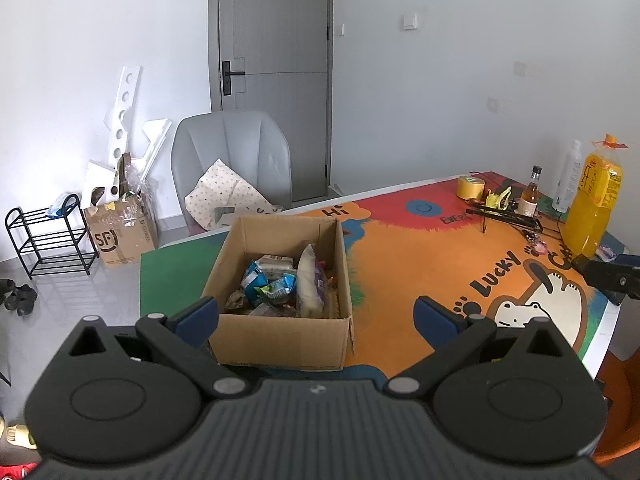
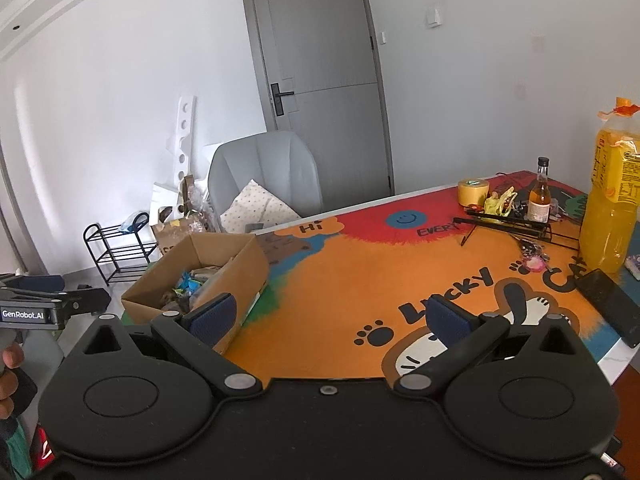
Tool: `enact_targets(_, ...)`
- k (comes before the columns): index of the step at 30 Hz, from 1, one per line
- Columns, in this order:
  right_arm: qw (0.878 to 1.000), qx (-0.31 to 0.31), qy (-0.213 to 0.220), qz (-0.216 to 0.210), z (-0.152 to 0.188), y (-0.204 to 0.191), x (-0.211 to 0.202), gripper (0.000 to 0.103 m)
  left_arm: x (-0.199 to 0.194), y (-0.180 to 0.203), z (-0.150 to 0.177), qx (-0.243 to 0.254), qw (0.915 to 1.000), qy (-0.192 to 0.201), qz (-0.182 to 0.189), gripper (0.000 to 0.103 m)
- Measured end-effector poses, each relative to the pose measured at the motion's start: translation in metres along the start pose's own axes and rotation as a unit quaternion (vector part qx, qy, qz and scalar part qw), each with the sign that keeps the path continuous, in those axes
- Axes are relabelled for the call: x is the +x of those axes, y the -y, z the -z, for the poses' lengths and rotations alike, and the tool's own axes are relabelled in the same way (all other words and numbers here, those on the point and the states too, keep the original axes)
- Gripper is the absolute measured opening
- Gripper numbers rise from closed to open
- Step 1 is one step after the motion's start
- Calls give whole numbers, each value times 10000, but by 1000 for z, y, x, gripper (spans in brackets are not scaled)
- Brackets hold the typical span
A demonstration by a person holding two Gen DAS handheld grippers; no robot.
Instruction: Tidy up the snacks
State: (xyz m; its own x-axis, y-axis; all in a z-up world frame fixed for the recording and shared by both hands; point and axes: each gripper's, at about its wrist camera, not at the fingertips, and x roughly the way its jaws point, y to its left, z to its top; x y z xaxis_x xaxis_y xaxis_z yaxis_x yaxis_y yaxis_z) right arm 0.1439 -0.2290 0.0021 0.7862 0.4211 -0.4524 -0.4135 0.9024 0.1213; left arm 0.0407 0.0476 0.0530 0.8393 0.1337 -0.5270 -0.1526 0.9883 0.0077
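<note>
Cardboard is where the snacks sit now: the open box point(image 1: 280, 280) on the left part of the desk point(image 1: 420, 264) holds a loose heap of packets point(image 1: 276, 284), among them blue and green wrappers and a pale pouch standing on edge against the right wall. We hold the left tool point(image 1: 316, 316) just before the box, its jaws spread wide and gripping nothing, and the right tool point(image 2: 340, 316) over the orange mat, also spread wide and empty. We see no snack packets left loose on the mat, so we judge the gathering largely done; whether the heap still needs sorting inside the box we cannot tell. At the far right stand an orange drink bottle point(image 2: 612, 200), a small glass bottle point(image 2: 540, 196) and a roll of yellow tape point(image 2: 473, 192), which we do not take for snacks.
</note>
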Motion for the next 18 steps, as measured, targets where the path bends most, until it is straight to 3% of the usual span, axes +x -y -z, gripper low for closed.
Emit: enact_targets(18, 10000, -22, -26, -2, -2, 0, -1, 103, 1, 1, 1, 18, 10000, -2, 35, 103)
